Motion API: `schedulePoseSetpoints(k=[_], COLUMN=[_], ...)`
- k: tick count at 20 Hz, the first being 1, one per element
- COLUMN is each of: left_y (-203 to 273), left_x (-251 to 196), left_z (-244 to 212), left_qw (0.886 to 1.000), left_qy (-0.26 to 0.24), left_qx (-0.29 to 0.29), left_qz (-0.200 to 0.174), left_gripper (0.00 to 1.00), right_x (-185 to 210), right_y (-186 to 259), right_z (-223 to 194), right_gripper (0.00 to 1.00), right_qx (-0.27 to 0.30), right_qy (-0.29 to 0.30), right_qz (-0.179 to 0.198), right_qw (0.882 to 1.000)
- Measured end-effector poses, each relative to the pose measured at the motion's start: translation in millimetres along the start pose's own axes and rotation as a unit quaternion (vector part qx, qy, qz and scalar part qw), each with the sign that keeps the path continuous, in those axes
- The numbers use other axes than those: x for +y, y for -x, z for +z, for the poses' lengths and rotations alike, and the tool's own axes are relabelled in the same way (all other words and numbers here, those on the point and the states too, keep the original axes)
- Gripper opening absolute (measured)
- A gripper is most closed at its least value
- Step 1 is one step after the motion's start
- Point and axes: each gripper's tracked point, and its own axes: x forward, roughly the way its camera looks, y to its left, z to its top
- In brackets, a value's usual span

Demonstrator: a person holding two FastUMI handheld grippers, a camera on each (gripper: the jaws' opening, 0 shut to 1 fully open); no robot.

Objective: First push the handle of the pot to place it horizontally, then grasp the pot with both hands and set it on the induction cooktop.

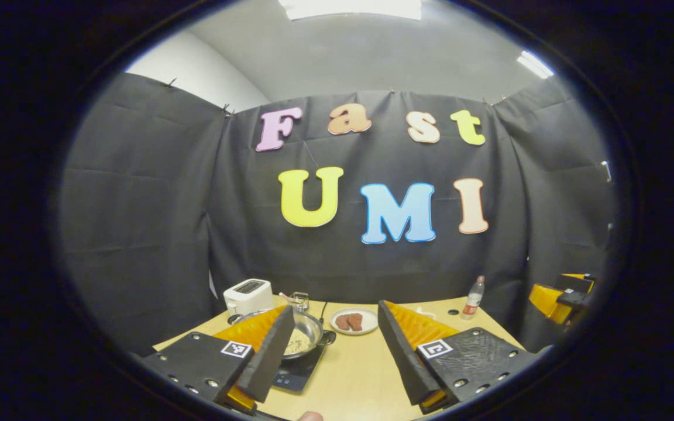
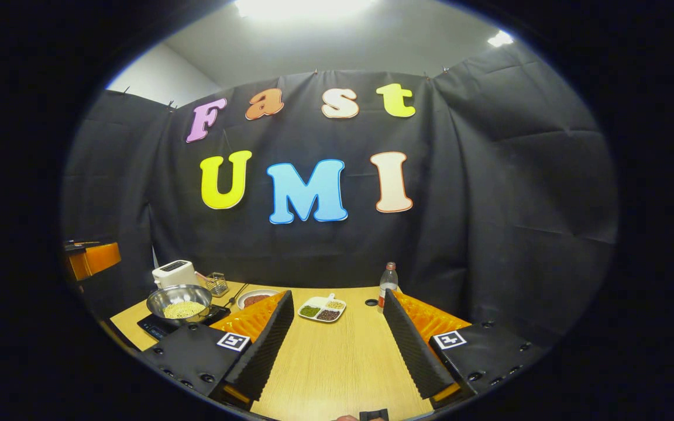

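Pot: a round, shiny steel pot (image 2: 179,301) with pale yellow grains inside is seen resting on the flat black induction cooktop (image 2: 158,327), near the left edge of the pale wooden surface (image 2: 343,362); its handle cannot be made out clearly.
Left gripper (image 1: 331,356): it is held above the near edge of the surface, apart from everything; its jaws are spread wide with nothing between them. In the left gripper view the pot is partly hidden behind the left finger.
Right gripper (image 2: 337,345): it is held above the near edge, toward the middle of the surface; its jaws are likewise spread wide and hold nothing.
Toaster: a white boxy toaster (image 2: 174,273) is placed at the far left corner, behind the pot.
Wire basket: a small metal wire basket (image 2: 216,283) is set just beside the toaster.
Round plate: a white round plate (image 1: 354,321) carrying reddish-brown pieces lies near the far edge, to the right of the pot.
Divided dish: a white divided dish (image 2: 322,309) with green, dark and pale fillings lies near the middle of the far edge.
Bottle: a clear plastic bottle (image 2: 389,285) with a red cap stands upright by the far edge, right of the divided dish.
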Motion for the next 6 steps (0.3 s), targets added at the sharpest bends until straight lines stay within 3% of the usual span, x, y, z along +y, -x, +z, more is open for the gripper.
schedulePoseSetpoints(k=[5, 6], left_y=[10, 13], left_x=[19, 22], left_z=[-11, -16], left_qw=[0.999, 0.999], left_qy=[-0.033, -0.031], left_qx=[0.013, 0.021], left_qz=[0.01, 0.006], left_gripper=[0.84, 0.85], right_x=[23, 40], right_y=[18, 20], right_z=[-20, -23], right_gripper=[0.98, 0.98], right_qx=[0.018, 0.024], right_qy=[-0.026, -0.034], right_qz=[-0.011, 0.003], right_qw=[0.999, 0.999])
